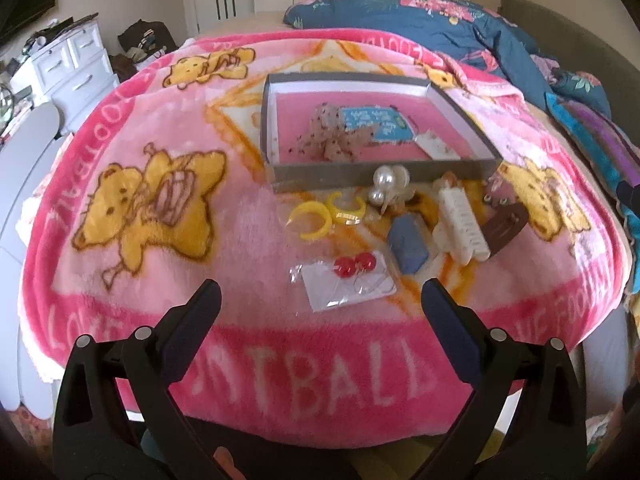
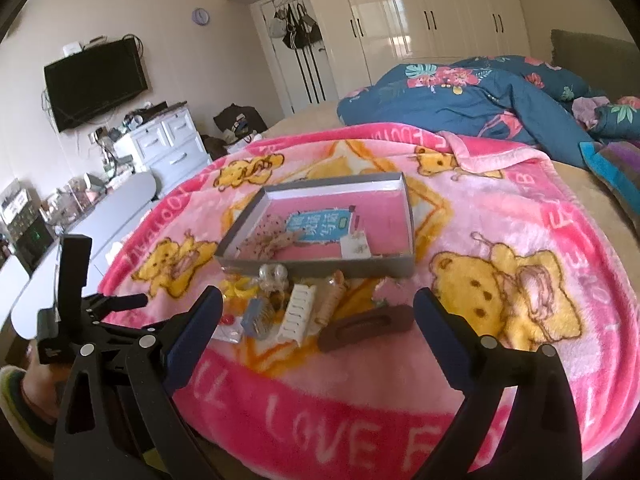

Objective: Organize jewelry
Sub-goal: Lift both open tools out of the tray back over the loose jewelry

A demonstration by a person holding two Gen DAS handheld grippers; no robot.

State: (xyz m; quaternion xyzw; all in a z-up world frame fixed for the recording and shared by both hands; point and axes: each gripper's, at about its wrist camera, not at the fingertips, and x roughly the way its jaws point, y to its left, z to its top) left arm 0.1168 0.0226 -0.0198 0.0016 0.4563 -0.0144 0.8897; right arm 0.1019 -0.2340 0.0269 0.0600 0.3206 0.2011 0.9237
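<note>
A grey shallow box [image 1: 372,178] [image 2: 320,270] with a pink floor lies on the pink blanket and holds a beaded piece [image 1: 334,138], a blue card [image 1: 380,122] and a small white card. In front of it lie yellow hoop earrings [image 1: 312,216], a pearl hair clip [image 1: 390,186], red ball earrings [image 1: 356,266] on a clear packet, a blue clip [image 1: 408,244], a white claw clip [image 1: 462,226] [image 2: 298,312] and a brown barrette [image 1: 504,228] [image 2: 366,328]. My left gripper [image 1: 320,296] is open just short of the red earrings. My right gripper [image 2: 318,304] is open around the barrette area, above the blanket.
The pink bear blanket [image 1: 160,264] covers the bed. A blue floral duvet [image 1: 460,28] is heaped at the back right. A white dresser [image 2: 164,148] and a white table [image 2: 100,216] stand to the left. The left gripper's body [image 2: 76,300] shows at the right wrist view's left.
</note>
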